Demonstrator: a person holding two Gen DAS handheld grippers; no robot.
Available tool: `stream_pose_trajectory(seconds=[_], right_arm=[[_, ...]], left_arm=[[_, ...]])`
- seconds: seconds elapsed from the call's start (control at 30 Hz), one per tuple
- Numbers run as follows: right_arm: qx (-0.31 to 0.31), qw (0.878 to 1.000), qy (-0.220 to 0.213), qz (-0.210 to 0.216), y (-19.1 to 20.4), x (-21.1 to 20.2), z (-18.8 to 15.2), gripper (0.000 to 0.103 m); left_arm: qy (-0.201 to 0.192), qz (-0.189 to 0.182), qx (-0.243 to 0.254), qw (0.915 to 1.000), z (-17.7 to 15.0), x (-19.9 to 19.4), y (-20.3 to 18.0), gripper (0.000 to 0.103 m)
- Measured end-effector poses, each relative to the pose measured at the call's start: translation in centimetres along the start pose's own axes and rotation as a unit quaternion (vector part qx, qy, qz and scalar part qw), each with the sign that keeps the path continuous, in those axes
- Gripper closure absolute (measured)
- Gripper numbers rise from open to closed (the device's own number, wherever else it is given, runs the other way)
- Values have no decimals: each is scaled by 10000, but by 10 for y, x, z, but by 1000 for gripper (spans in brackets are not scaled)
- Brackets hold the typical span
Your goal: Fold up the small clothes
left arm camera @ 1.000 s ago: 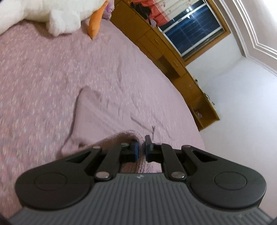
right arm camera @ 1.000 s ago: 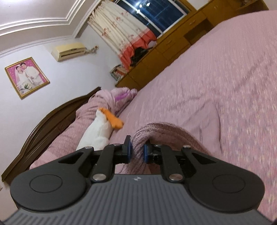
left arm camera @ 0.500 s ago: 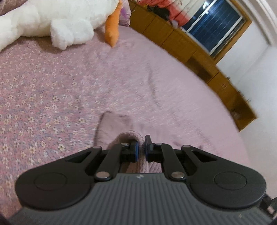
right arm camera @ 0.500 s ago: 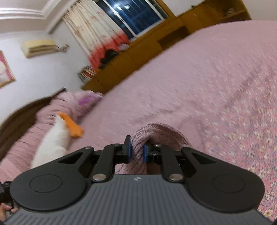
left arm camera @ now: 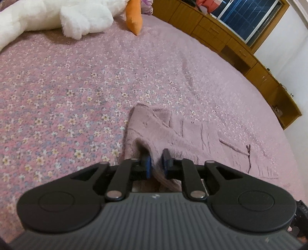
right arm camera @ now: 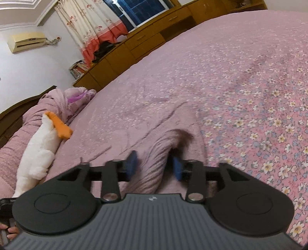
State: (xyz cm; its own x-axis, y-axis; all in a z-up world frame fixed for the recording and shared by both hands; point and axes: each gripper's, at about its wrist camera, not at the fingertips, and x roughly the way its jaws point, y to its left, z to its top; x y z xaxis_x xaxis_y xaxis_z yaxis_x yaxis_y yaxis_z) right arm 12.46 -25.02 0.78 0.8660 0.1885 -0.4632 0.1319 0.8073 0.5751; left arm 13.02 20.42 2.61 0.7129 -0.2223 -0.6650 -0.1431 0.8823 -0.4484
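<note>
Pinning the knit garment (left arm camera: pixel 173 132) down on the bed (left arm camera: pixel 77 86), left gripper (left arm camera: pixel 156 163) clamped on its folded edge, right gripper (right arm camera: pixel 154 165) spread apart, letting go.

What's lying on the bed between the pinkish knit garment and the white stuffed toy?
Only bare flowered bedspread between garment and toy, in the left wrist view.

A small mauve knit garment (left arm camera: pixel 173 134) of fuzzy ribbed wool lies on the bed in the lower middle of the left wrist view, spreading flat toward the lower right. Dark stitched lines mark its surface, and its far corner points toward the upper left. Its near edge is bunched up into a raised fold. In the right wrist view a rounded hump of the same knit (right arm camera: pixel 159 159) rises at lower centre.
</note>
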Motion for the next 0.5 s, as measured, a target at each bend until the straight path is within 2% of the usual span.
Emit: stream_pose_trajectory(seconds=[0.03, 0.13, 0.3, 0.5], right_arm=[[-11, 10000, 25, -2, 4, -6, 0, 30], [-180, 9998, 42, -23, 17, -15, 2, 21], [-332, 9994, 43, 45, 28, -41, 0, 13], [-477, 9989, -16, 24, 30, -75, -12, 7]], left_arm=[[36, 32, 11, 10000, -1, -4, -2, 82], [96, 169, 167, 9997, -3, -14, -8, 74], [115, 273, 457, 9985, -8, -35, -19, 59], [159, 315, 738, 9967, -23, -55, -28, 54]])
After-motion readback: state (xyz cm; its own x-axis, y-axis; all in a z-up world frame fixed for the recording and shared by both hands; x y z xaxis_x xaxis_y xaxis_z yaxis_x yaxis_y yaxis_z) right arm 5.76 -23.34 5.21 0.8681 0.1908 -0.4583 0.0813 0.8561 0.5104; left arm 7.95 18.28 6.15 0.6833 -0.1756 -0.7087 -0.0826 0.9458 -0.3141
